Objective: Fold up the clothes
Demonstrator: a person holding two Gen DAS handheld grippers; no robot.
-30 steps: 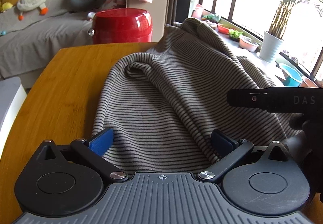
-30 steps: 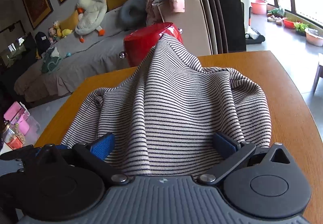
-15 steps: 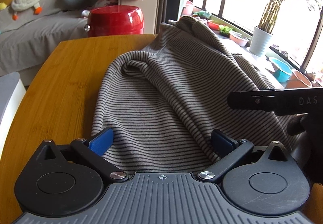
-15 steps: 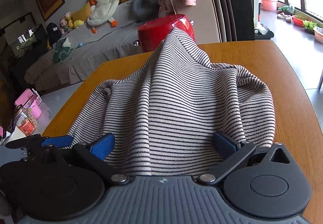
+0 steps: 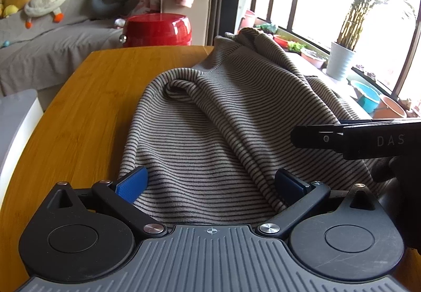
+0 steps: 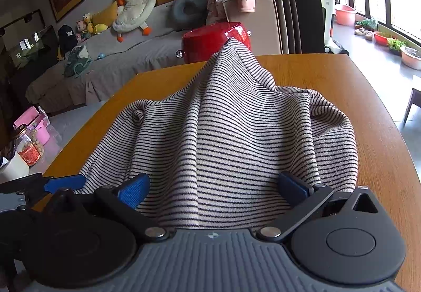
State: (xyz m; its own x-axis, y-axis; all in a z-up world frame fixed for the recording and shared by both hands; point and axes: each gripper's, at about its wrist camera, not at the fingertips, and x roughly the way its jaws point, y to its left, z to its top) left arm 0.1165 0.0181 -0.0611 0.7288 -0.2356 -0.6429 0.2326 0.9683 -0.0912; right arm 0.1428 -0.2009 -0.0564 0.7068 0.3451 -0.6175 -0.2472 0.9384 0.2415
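Striped garment (image 5: 210, 118) on wooden table (image 5: 86, 97), left gripper (image 5: 210, 183) fingers spread, right gripper (image 6: 213, 187) fingers spread, cloth lying between both pairs

Daylight blew out the window (image 5: 329, 3); the room was dimmer, sharp throughout, with fisheye bending at the edges.

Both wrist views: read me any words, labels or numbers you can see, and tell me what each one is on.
"DAS": white letters on the black body of the right gripper, cut off by the left wrist view's edge.
Red label on the jar left of the table: too small to read.
Nothing else is legible.
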